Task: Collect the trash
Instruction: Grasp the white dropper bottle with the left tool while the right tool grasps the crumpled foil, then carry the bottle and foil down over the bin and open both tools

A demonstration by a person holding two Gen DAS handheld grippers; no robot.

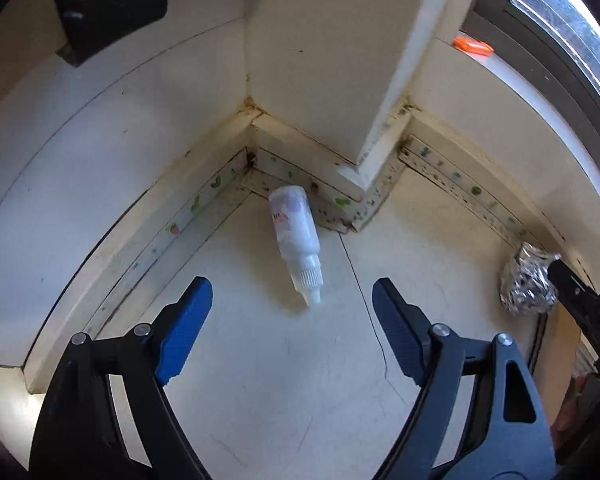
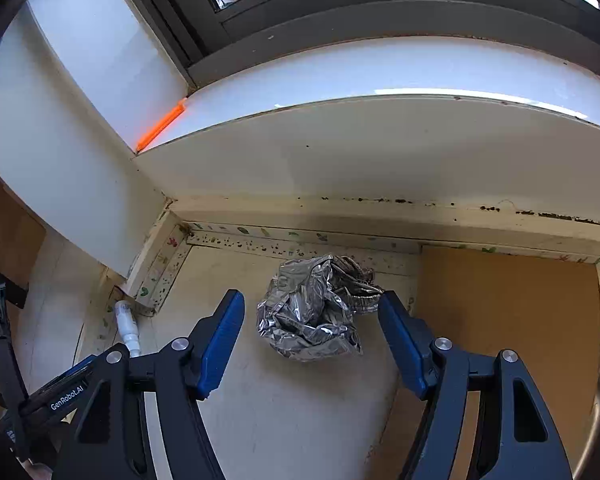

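Observation:
A small white plastic bottle (image 1: 298,240) lies on the pale floor in a wall corner, nozzle toward me. My left gripper (image 1: 292,292) is open, its fingertips on either side of the nozzle, apart from it. A crumpled ball of silver foil (image 2: 314,308) lies by the skirting under the window sill. My right gripper (image 2: 312,302) is open with the foil between its fingers, not closed on it. The foil also shows at the right of the left wrist view (image 1: 526,284), and the bottle at the left of the right wrist view (image 2: 127,326).
A white wall column (image 1: 332,52) juts out behind the bottle. A stained skirting board (image 2: 300,240) runs along the wall. An orange strip (image 2: 162,124) lies on the window sill. A brown floor panel (image 2: 508,320) lies to the right of the foil.

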